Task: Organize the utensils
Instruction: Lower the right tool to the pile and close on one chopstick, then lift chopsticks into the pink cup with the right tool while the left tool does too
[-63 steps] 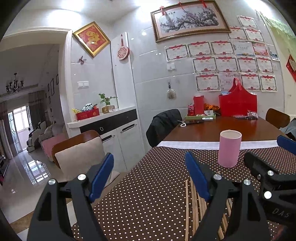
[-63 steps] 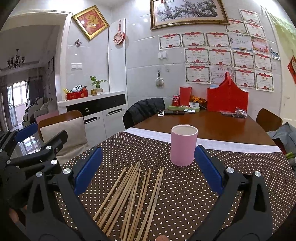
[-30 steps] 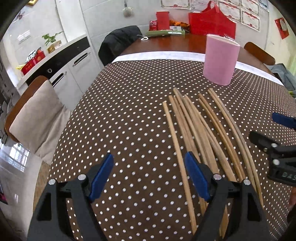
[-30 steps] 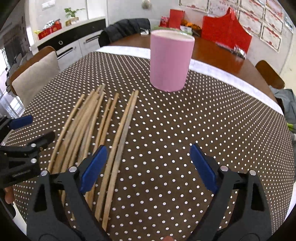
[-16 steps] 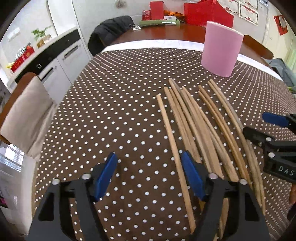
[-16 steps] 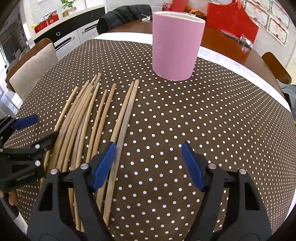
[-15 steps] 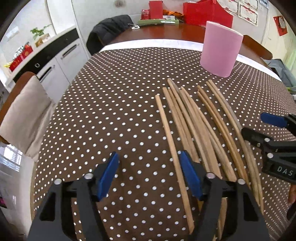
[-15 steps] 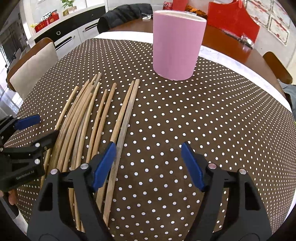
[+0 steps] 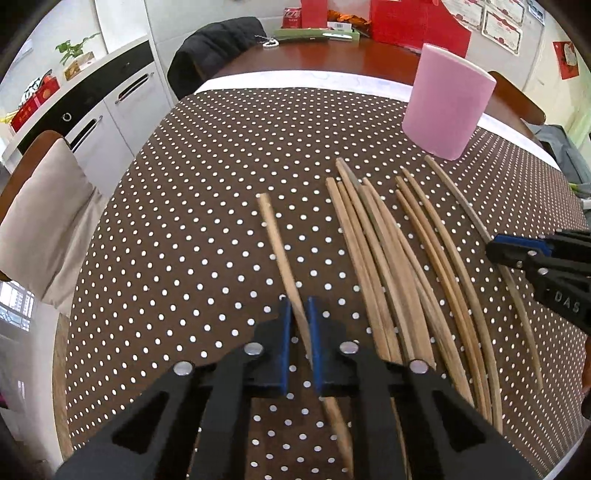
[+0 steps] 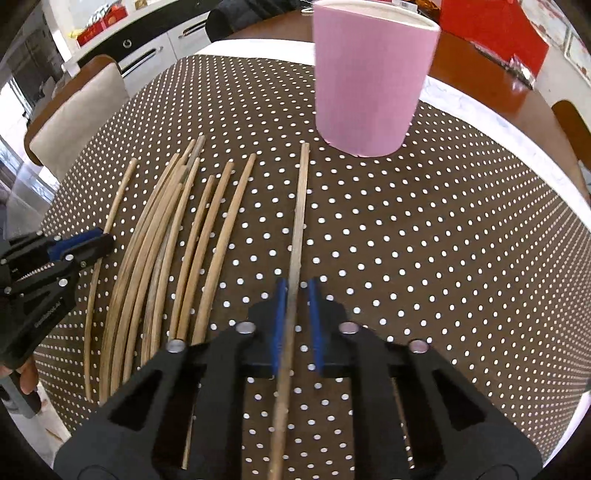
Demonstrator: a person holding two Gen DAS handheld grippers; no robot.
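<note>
Chopsticks lie on the worktop, and 2 of them are pinched, 1 in each pair of tongs. The left tongs (image 9: 297, 308) are pressed together on the leftmost chopstick (image 9: 275, 236), which sits apart from the rest and runs between the blue pads toward the far side of the worktop. The right tongs (image 10: 296, 290) are pressed together on the rightmost chopstick (image 10: 301, 199); its far tip ends just short of the pink cup (image 10: 369, 81).

Between the 2 held sticks lies the loose bundle (image 9: 388, 251) of pale wooden chopsticks, roughly parallel, some overlapping, fanned a little at their far ends. In the right wrist view the same bundle (image 10: 173, 229) sits left of the held stick, with the left tongs (image 10: 88, 242) at its left edge. In the left wrist view the right tongs (image 9: 496, 249) reach in from the right edge over the outermost stick.

The cup stands upright beyond the sticks, to the right of the bundle (image 9: 447, 99), on the brown tablecloth with white dots (image 9: 207, 192). Past the cloth is a white strip and bare wood of the worktop (image 9: 332, 55), carrying a red bag (image 9: 417, 18). A chair with a beige cushion (image 9: 40, 214) stands at the left, and a dark jacket (image 9: 214, 44) hangs over another chair at the far end.
</note>
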